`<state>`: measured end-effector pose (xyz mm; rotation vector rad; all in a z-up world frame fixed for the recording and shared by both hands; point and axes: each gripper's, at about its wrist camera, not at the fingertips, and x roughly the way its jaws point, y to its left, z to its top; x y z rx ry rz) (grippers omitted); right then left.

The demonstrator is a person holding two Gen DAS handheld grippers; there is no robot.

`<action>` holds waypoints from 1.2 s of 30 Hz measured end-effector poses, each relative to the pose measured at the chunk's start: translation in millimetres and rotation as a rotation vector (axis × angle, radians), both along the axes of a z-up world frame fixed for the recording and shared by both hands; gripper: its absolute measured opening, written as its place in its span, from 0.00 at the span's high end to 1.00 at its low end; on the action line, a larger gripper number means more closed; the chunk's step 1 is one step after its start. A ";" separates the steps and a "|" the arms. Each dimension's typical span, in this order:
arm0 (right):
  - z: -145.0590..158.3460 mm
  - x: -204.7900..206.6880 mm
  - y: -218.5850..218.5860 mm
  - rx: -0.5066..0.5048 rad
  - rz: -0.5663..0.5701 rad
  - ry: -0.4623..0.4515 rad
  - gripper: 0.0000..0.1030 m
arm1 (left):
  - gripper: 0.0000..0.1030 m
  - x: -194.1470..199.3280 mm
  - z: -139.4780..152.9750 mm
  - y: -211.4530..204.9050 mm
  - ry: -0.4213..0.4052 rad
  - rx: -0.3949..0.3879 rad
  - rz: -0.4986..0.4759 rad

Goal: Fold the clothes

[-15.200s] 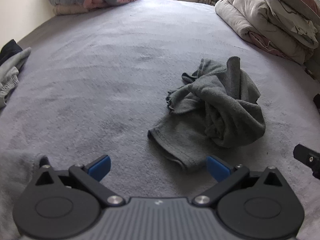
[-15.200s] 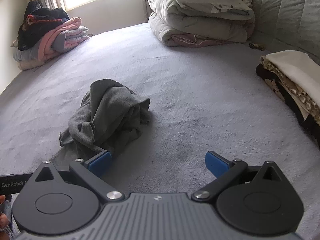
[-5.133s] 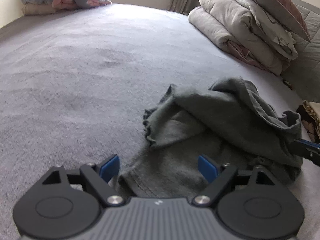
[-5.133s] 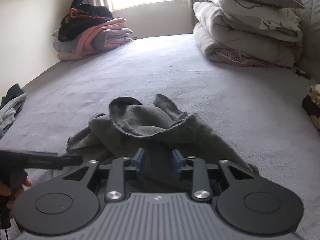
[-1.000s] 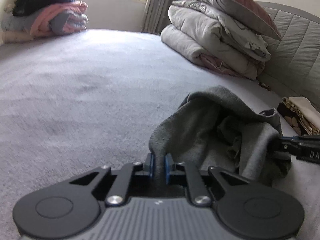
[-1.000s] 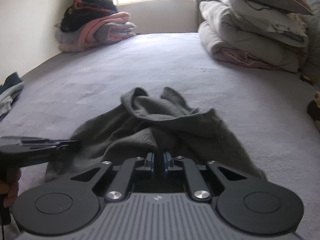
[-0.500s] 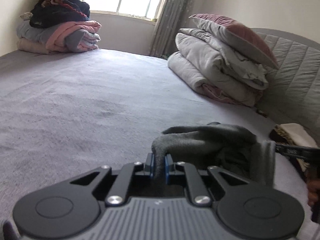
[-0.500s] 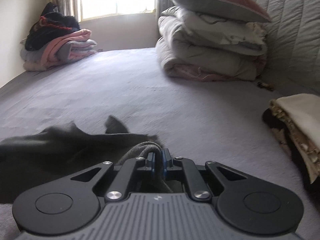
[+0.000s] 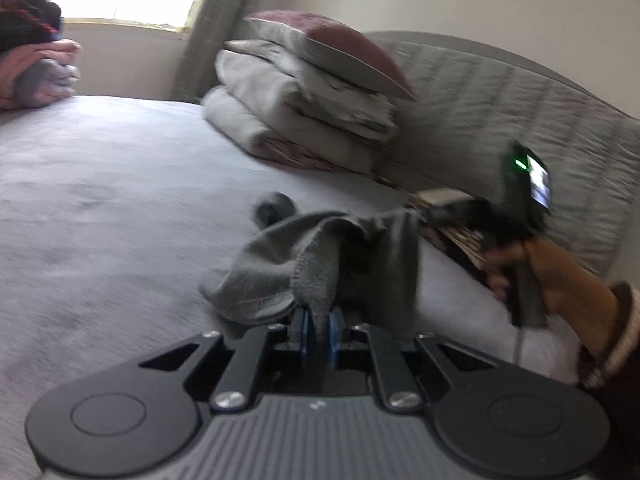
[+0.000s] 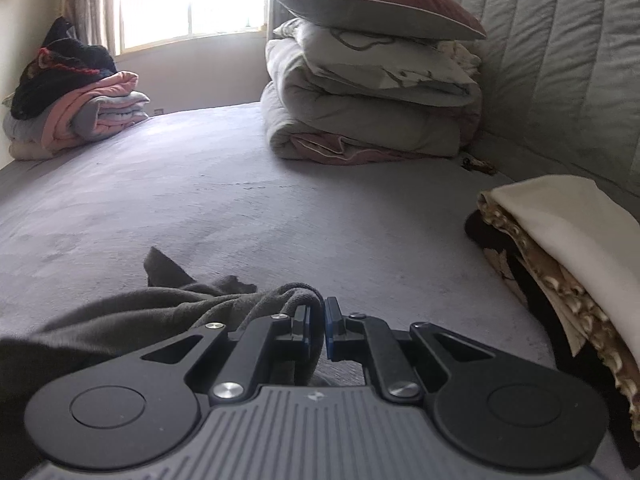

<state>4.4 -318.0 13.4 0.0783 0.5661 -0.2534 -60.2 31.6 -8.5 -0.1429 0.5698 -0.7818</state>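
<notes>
Left wrist view, grey garment (image 9: 304,256) now stretched between both tools, lifted

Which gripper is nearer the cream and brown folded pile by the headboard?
Right. The right gripper, clamping the grey garment, sits beside the folded pile; the left gripper holds the garment's other end, farther away.

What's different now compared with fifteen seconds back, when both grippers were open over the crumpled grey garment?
Both grippers have closed on the grey fleece garment: the left gripper pinches one edge, the right gripper another. The garment has been lifted and stretched between them, no longer a heap. The folded bedding stack and the grey bed cover are unchanged.
</notes>
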 end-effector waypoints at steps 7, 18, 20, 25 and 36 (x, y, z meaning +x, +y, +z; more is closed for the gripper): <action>0.2 -9.7 -10.9 0.002 -0.035 0.001 0.93 | 0.90 -15.6 -12.8 -25.8 0.041 0.045 -0.144; -21.0 -17.1 -22.0 0.000 -0.019 0.085 0.92 | 0.70 -15.2 -13.2 -52.9 0.056 0.136 -0.265; -27.2 -17.6 -26.0 -0.004 -0.022 0.104 0.93 | 0.53 -13.6 -8.0 -55.9 0.051 0.134 -0.287; -39.5 -22.9 -40.9 0.034 -0.032 0.136 0.93 | 0.38 -2.2 4.0 -57.9 0.052 0.098 -0.292; -42.9 -38.0 -43.5 0.047 0.008 0.133 0.92 | 0.37 53.7 5.8 -88.6 0.044 0.080 -0.155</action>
